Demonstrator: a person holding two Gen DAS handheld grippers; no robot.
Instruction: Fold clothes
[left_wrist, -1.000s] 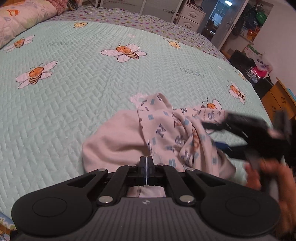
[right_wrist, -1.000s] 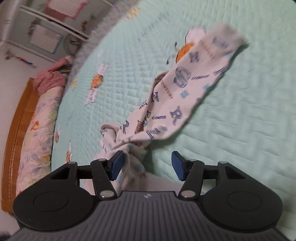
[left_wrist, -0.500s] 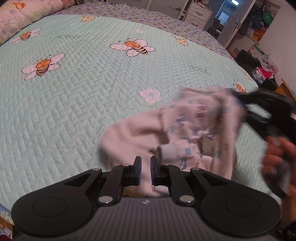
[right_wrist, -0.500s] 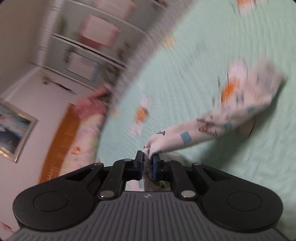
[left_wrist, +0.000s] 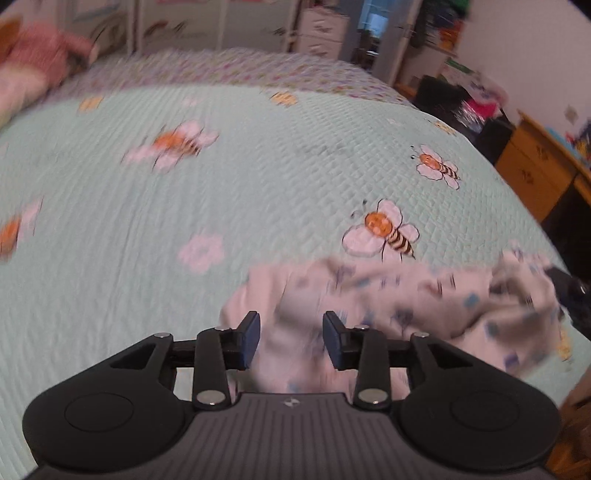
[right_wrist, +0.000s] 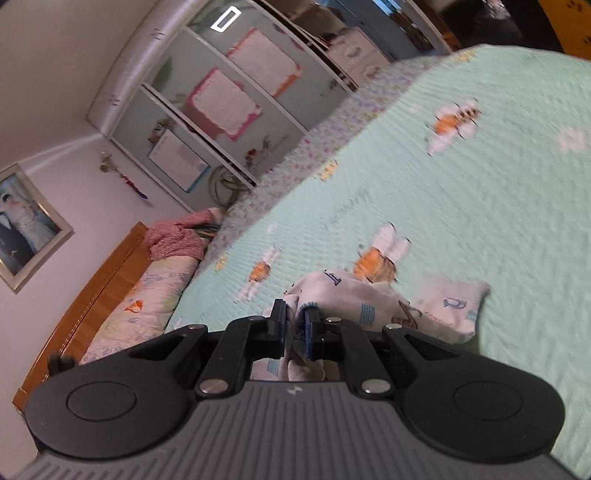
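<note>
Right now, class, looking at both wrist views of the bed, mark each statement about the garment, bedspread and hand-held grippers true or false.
1. The right hand-held gripper is shut on the printed garment. True.
2. The left hand-held gripper clamps the garment. False: its jaws are opening, fabric loose between them.
3. The bedspread shows bees. True.
4. The garment lies neatly folded. False: it is bunched.

Left wrist view: low, close, angled down across bedspread (left_wrist: 258, 177). Right wrist view: rolled, shallower, toward wardrobe (right_wrist: 221, 103). Shared: bedspread, seemingly the same garment (left_wrist: 406, 295).
</note>
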